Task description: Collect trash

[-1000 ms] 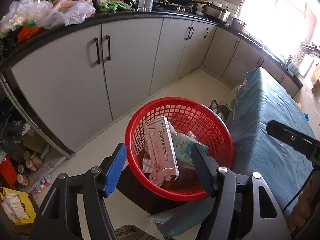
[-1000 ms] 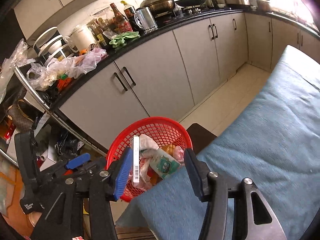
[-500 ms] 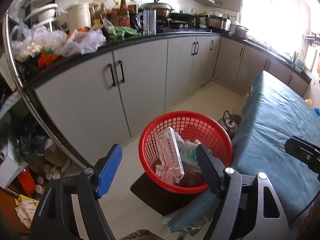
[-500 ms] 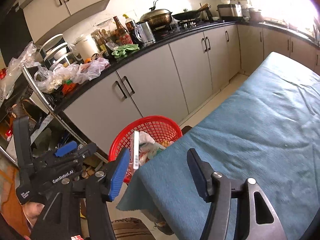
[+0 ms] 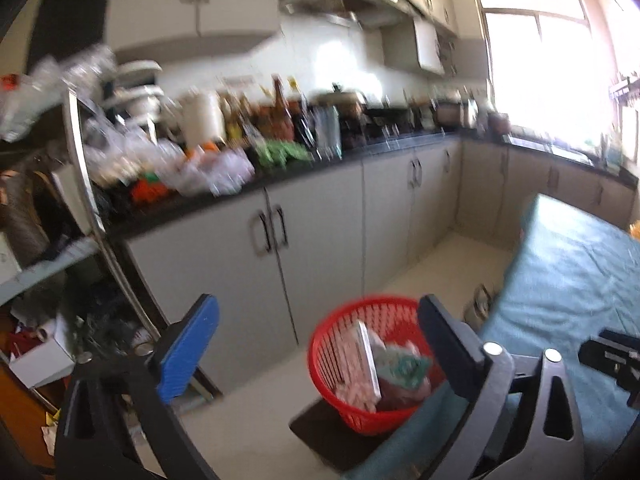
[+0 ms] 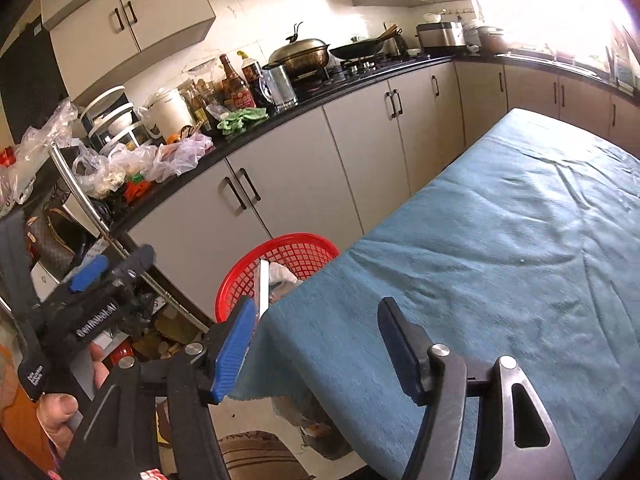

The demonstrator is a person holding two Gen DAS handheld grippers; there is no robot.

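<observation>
The laundry-style basket (image 5: 362, 364) is bright red plastic with an open lattice wall; in the right wrist view the same red basket (image 6: 280, 268) shows a square-grid mesh. Inside it stands a flat white box (image 5: 366, 360) with pinkish print, beside a white packet (image 5: 404, 366) with green markings. The table (image 6: 500, 260) wears a plain teal-blue cloth, unpatterned. The left tool (image 5: 316, 344) is black with one bright blue ribbed pad and one dark pad; the right tool (image 6: 316, 334) is coloured the same. The cabinet doors (image 6: 296, 184) are pale grey with dark handles under a black counter. A green cloth (image 6: 242, 119) lies on it.
</observation>
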